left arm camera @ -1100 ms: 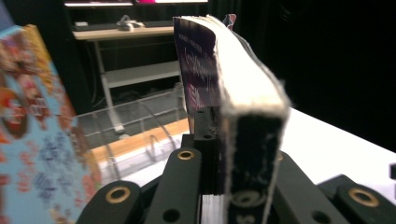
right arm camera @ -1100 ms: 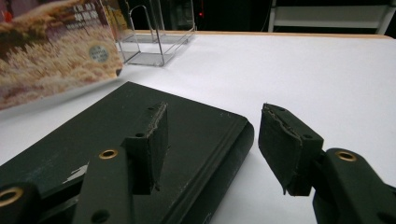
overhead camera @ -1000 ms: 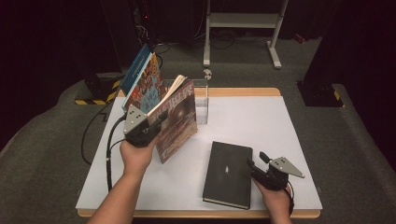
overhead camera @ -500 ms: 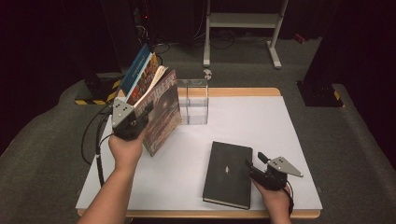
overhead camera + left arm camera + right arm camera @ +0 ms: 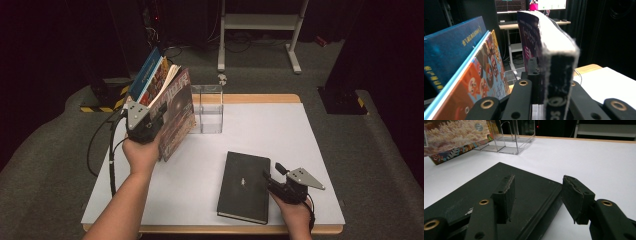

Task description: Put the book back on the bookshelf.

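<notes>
A purple paperback [image 5: 176, 120] is clenched in the left claw [image 5: 150, 117] and held tilted above the left part of the white worktop [image 5: 280, 130]; in the left gripper view its worn spine [image 5: 557, 82] is seen pinched between the jaws; just beyond and to the left of that claw, two leaning books [image 5: 151, 77] are seen, one blue, one orange; a clear acrylic stand [image 5: 207, 107] is set a little to its right. The right claw [image 5: 272, 176] is released, its jaws spread over the near edge of a black book [image 5: 244, 185] lying flat; no pad is pressed on it. The step in hand appears to be shelving the paperback; next, it would likely be stood beside the leaning books. What props those books cannot be made out; their lower parts are hidden.
</notes>
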### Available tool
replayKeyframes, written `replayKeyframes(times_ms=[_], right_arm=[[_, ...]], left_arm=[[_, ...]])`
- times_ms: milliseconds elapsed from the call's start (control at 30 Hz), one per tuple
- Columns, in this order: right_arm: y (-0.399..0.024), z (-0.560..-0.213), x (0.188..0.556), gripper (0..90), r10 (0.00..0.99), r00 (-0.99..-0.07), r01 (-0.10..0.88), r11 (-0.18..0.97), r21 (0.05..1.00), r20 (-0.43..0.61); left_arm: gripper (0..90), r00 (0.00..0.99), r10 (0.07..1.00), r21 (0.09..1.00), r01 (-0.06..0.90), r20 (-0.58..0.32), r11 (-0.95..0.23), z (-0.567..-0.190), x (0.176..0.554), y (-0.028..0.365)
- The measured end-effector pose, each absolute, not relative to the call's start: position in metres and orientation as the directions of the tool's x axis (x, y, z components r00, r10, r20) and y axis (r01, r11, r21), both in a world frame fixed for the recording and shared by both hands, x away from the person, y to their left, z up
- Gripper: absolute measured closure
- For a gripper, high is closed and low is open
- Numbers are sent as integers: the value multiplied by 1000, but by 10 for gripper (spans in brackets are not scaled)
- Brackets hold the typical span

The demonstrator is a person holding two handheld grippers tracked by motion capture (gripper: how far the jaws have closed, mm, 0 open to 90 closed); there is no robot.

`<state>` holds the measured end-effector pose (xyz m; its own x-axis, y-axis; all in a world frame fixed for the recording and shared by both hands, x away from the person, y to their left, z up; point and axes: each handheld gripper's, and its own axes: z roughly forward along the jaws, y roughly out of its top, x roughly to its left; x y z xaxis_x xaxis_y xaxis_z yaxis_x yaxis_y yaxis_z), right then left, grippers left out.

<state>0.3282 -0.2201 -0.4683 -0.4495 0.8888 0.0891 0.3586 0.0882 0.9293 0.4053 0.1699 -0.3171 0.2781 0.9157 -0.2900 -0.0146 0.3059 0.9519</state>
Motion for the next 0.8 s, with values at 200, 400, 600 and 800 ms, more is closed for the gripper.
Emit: replayKeyframes(times_ms=[200,400,600,800], right_arm=[[-222,-467,328,442,889,-448,354,82,931,93],[-222,-466,327,442,886,-454,349,78,934,95],[-221,-467,327,442,882,-461,350,79,933,98],[-220,-468,327,442,880,-465,351,81,933,98]], left_arm=[[838,259,925,957,-10,-279,291,-321,417,162],[838,252,927,958,-2,-278,288,-323,425,156],[839,235,934,960,-8,-270,280,-323,434,152],[838,225,935,959,-13,-272,282,-321,442,151]])
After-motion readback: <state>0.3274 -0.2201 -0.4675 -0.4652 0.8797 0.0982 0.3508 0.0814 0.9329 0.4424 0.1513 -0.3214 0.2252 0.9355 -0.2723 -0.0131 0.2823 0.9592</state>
